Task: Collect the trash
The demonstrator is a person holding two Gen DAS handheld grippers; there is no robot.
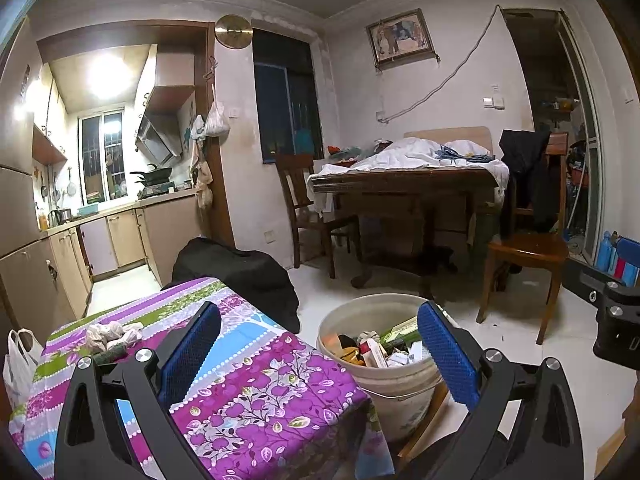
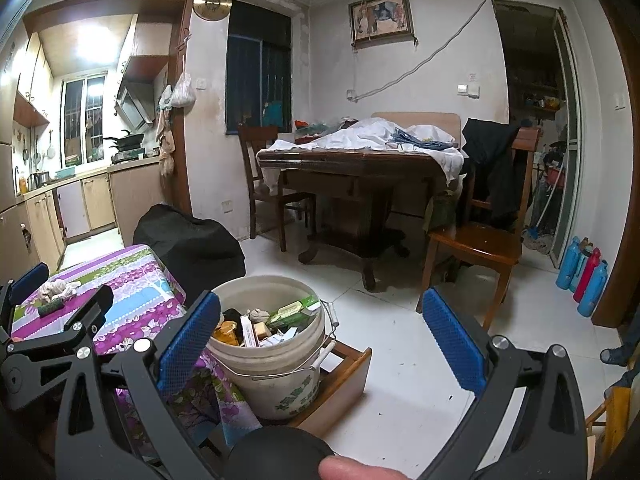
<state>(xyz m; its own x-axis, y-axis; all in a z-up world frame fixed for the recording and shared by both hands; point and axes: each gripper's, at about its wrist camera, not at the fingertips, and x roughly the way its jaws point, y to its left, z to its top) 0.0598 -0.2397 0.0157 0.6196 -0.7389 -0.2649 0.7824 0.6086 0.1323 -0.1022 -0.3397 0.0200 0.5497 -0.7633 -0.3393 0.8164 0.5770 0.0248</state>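
**Soft trash waits on the little table**

Both grippers are wide apart and hold nothing. The left gripper (image 1: 320, 354) hangs over the near edge of the flowery tabletop (image 1: 256, 376). The right gripper (image 2: 322, 346) hangs by the bucket (image 2: 276, 384).

A crumpled tissue wad (image 1: 112, 334) lies near the far left corner, just beside a small dark roll (image 1: 110, 355). The wad looks light and squishy. Pinch it in the middle, gently.
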